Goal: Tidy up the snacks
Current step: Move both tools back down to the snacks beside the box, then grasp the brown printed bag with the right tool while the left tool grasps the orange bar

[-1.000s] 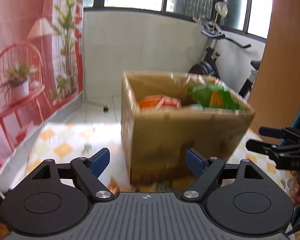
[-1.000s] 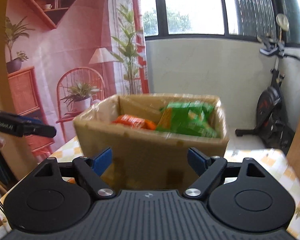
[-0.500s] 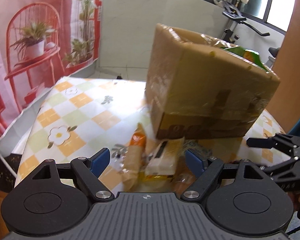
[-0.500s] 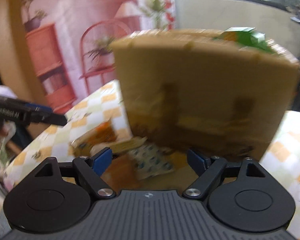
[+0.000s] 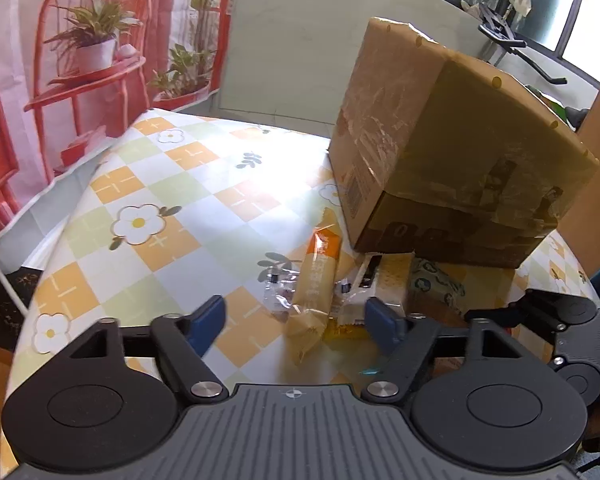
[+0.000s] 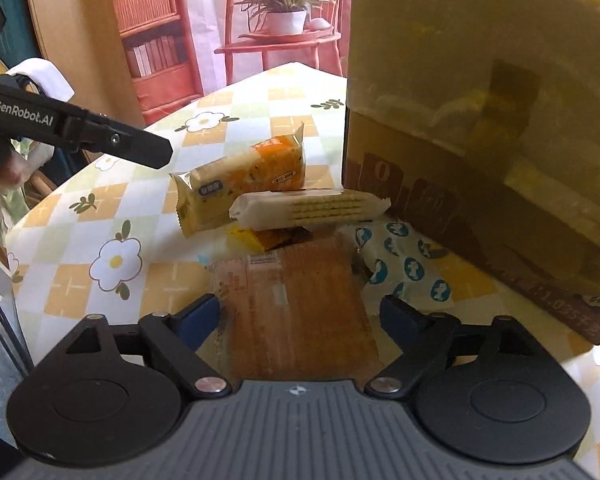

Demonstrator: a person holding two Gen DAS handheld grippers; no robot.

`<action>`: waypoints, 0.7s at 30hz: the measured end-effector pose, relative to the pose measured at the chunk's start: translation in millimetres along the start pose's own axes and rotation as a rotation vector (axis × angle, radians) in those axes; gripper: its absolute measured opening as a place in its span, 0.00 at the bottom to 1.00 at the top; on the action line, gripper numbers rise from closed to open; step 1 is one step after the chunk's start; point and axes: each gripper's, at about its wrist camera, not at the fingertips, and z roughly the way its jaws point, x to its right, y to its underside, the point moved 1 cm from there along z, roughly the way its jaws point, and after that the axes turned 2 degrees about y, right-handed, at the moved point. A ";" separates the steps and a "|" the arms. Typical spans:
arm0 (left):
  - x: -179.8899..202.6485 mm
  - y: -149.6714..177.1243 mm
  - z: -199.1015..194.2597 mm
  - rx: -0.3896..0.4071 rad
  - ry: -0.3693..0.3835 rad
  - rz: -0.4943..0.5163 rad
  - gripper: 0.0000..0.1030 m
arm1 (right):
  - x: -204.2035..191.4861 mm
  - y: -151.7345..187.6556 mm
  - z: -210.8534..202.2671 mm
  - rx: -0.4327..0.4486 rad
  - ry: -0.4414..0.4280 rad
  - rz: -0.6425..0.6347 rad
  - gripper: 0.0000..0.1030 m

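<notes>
I read "GenRobot.AI" in white on the side of the left gripper (image 6: 76, 128), and partial digits "1.025" on the cardboard box (image 6: 556, 292); snack-packet print stays illegible.

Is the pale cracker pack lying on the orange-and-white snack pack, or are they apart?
Touching. In the right wrist view, the pale cracker pack lies across the orange-and-white snack pack, overlapping its near edge.

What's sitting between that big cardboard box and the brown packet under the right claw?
In the right wrist view, a white packet with blue round prints lies between the cardboard box and the brown packet.
</notes>
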 end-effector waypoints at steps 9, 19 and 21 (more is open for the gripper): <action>10.5 -7.6 25.3 0.000 -0.027 0.017 0.64 | 9.4 8.1 -3.5 0.001 -0.023 0.063 0.74; 10.8 -14.5 66.3 -0.078 -0.071 0.010 0.43 | 25.3 29.0 -27.1 0.003 0.010 0.171 0.73; 8.8 -13.4 61.8 -0.065 -0.066 -0.041 0.32 | 29.8 34.7 -31.8 0.012 0.009 0.205 0.73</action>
